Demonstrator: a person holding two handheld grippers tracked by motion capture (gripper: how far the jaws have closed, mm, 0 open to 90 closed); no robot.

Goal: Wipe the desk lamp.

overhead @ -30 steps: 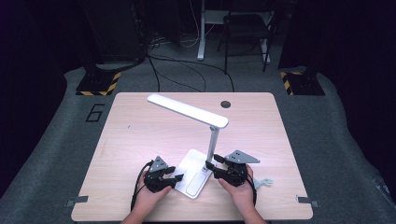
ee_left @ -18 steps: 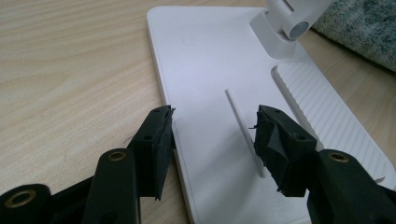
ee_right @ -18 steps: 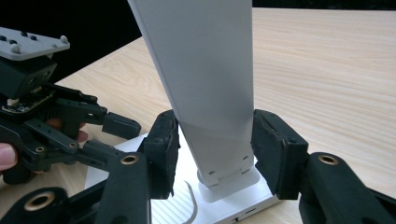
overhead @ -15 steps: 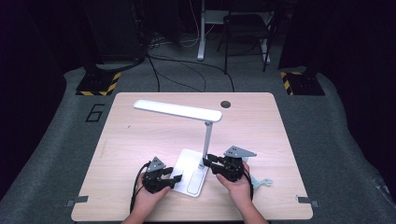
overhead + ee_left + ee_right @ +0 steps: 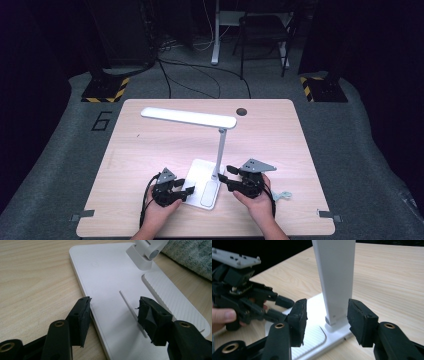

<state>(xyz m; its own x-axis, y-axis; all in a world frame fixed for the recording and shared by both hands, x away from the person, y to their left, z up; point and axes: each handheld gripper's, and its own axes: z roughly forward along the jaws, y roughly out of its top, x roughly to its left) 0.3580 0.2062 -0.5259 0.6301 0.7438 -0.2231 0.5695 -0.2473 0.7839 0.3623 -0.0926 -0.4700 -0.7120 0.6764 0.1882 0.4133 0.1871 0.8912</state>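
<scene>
Two hand-held grippers work the white desk lamp [image 5: 202,150], which stands near the front edge of the surface [image 5: 280,145]. In the high view, my left hand-held gripper [image 5: 186,190] sits at the left edge of the lamp base [image 5: 204,176]; my right hand-held gripper [image 5: 225,178] is just right of the lamp post [image 5: 219,152].

In the left gripper view, my left hand-held gripper [image 5: 113,308] is open, holding nothing, one jaw off the base [image 5: 110,285] edge, the other over it.

In the right gripper view, my right hand-held gripper [image 5: 325,313] has just been opening; the post [image 5: 335,277] stands between the jaws, untouched.

To do this step well, I judge: steady the base first, centre the post, then close squarely. Open surface lies behind the lamp; the front edge is close.
</scene>
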